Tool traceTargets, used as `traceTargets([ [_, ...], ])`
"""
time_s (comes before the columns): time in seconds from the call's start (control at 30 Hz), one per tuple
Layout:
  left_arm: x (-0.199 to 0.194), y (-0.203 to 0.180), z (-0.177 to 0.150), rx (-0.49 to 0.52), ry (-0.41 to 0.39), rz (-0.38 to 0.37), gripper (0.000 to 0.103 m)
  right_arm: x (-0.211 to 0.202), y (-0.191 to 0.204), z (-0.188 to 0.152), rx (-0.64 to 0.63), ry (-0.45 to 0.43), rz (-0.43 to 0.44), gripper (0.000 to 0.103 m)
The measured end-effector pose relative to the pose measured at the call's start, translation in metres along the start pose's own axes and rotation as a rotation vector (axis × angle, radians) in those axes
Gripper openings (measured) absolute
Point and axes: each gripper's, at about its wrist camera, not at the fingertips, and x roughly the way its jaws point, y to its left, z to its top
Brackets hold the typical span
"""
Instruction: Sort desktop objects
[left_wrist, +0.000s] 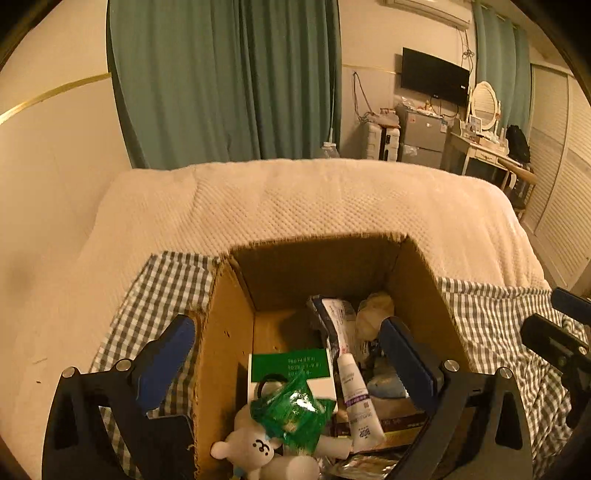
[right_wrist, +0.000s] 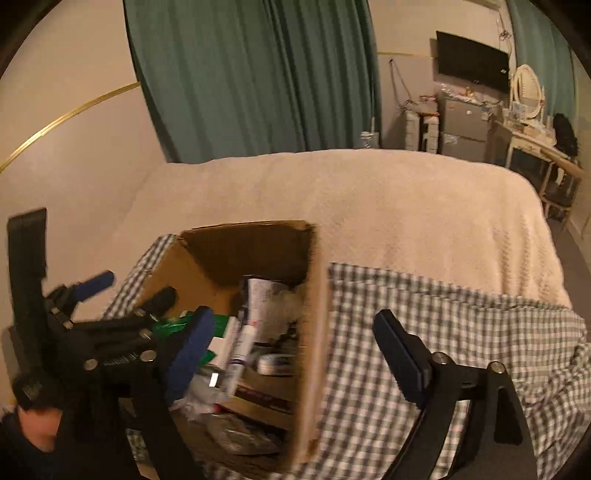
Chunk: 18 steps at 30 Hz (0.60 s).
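Left wrist view showed the left gripper (left_wrist: 288, 354) spread wide and empty above the cardboard box (left_wrist: 229, 332) on the checked cloth (left_wrist: 491, 314); the right gripper (right_wrist: 295, 332) gaped empty over the box's right wall.

Bed (left_wrist: 295, 199) under a cream textured blanket (left_wrist: 369, 206), gingham cloth (left_wrist: 491, 314) spread over its near end, open cardboard box (left_wrist: 424, 280) standing on the cloth, cloth showing at the box's 9 and 3 o'clock
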Motion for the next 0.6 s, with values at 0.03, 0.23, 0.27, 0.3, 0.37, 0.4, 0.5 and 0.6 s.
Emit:
traceTargets([
  [0.03,-0.003,0.0,0.004,-0.004,-0.008,0.005,0.103,-0.003,-0.002,0.001,-0.007,-0.004,-0.02,0.092],
  [0.23,-0.021,0.003,0.018,-0.038,-0.037,0.005,0.103,-0.035,-0.026,0.01,0.057,-0.07,-0.08,0.097],
  [0.27,-0.023,0.003,0.019,-0.045,-0.04,-0.001,0.103,-0.042,-0.031,0.011,0.074,-0.089,-0.086,0.098],
  [0.3,-0.028,0.003,0.019,-0.055,-0.046,-0.011,0.103,-0.046,-0.033,0.013,0.081,-0.101,-0.092,0.103],
  [0.37,-0.036,0.004,0.019,-0.088,-0.055,-0.034,0.103,-0.058,-0.037,0.012,0.092,-0.13,-0.105,0.102],
  [0.4,-0.042,0.004,0.018,-0.11,-0.062,-0.043,0.103,-0.062,-0.037,0.011,0.09,-0.134,-0.101,0.102],
  [0.5,-0.055,0.002,0.017,-0.13,-0.073,-0.049,0.103,-0.076,-0.035,0.009,0.063,-0.157,-0.143,0.102],
  [0.6,-0.071,-0.003,0.013,-0.142,-0.091,-0.072,0.103,-0.092,-0.032,0.003,0.042,-0.161,-0.185,0.102],
])
